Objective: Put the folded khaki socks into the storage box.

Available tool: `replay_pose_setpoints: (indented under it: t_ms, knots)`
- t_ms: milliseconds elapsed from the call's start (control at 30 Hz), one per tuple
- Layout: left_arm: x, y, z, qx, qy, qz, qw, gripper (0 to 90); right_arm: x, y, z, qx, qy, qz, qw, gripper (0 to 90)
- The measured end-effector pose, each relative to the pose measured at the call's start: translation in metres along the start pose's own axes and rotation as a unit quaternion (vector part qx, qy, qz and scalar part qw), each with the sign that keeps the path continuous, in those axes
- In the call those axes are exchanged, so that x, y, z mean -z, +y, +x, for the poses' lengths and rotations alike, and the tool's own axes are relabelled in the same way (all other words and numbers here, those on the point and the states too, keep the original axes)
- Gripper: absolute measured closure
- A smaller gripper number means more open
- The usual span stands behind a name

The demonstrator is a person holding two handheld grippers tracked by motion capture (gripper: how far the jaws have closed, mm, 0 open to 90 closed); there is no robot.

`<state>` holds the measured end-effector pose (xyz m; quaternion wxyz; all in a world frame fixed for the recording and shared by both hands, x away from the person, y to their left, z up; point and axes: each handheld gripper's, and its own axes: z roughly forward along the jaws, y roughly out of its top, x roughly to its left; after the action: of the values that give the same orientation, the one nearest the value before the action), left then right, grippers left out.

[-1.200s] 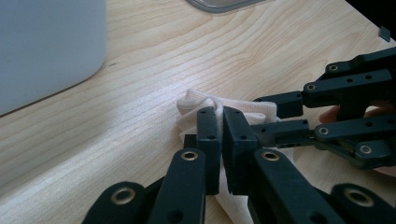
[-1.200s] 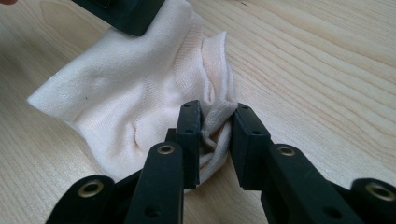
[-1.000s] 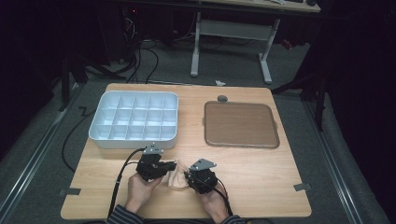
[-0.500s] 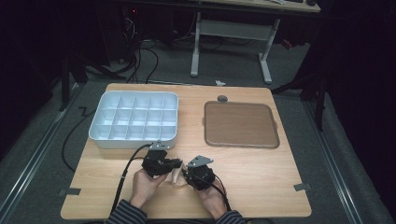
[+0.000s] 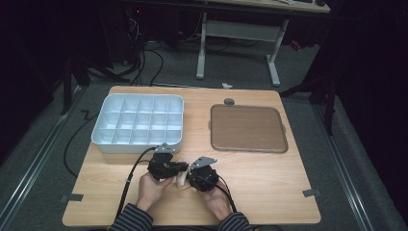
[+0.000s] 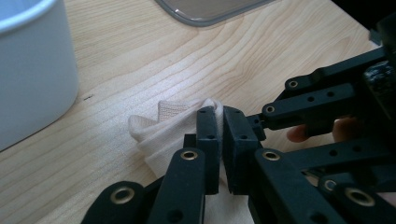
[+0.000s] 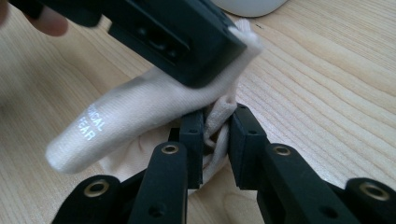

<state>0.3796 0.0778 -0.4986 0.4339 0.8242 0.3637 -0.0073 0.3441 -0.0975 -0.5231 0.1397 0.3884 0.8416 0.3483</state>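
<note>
A cream knit cloth (image 5: 181, 179), sock-like with white printed letters (image 7: 95, 122), lies on the wooden table (image 5: 269, 183) near its front edge, between the two hands. My left gripper (image 5: 175, 167) is shut on a fold of it, and the jaws (image 6: 222, 114) pinch the thin upper edge. The cloth (image 6: 159, 126) bunches to their left. My right gripper (image 5: 193, 174) is shut on a twisted bundle of the same cloth (image 7: 216, 116). In the right gripper view the left gripper's black jaw (image 7: 177, 37) clamps the cloth's top corner. The two grippers' tips nearly touch.
A white tray with several compartments (image 5: 139, 143) stands just behind the hands, at the back left. At the back right lies a flat brown tray (image 5: 248, 127), with a small grey round piece (image 5: 229, 101) behind it. Cables (image 5: 127, 185) trail off the table's front.
</note>
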Motion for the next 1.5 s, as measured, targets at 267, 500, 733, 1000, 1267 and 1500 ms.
replay_pose_setpoints:
  t_ms: [267,500,733,1000,1267,1500]
  knots:
    - [-0.002,0.0,0.0,-0.004,0.007,0.004,1.0,85.8,0.004,-0.003,0.001,-0.01,-0.008,-0.006,0.9999,71.3]
    - [-0.006,-0.001,-0.002,-0.008,0.015,0.009,0.9998,85.8,0.015,-0.011,-0.006,-0.036,0.007,-0.017,0.9992,69.1]
    - [-0.009,-0.001,-0.004,-0.013,0.019,0.013,0.9997,85.8,0.036,-0.017,-0.001,-0.023,0.015,-0.039,0.9988,70.0]
    - [-0.01,-0.001,-0.004,-0.018,0.026,0.02,0.9993,85.6,0.043,-0.02,0.015,-0.008,0.05,-0.042,0.9978,68.1]
    - [-0.011,-0.001,-0.005,-0.015,0.029,0.018,0.9993,85.7,0.039,-0.015,0.026,0.004,0.05,-0.046,0.9977,64.6]
    - [-0.012,-0.001,-0.008,-0.022,0.025,0.017,0.9993,85.7,0.037,-0.013,0.027,0.014,0.044,-0.034,0.9983,79.7]
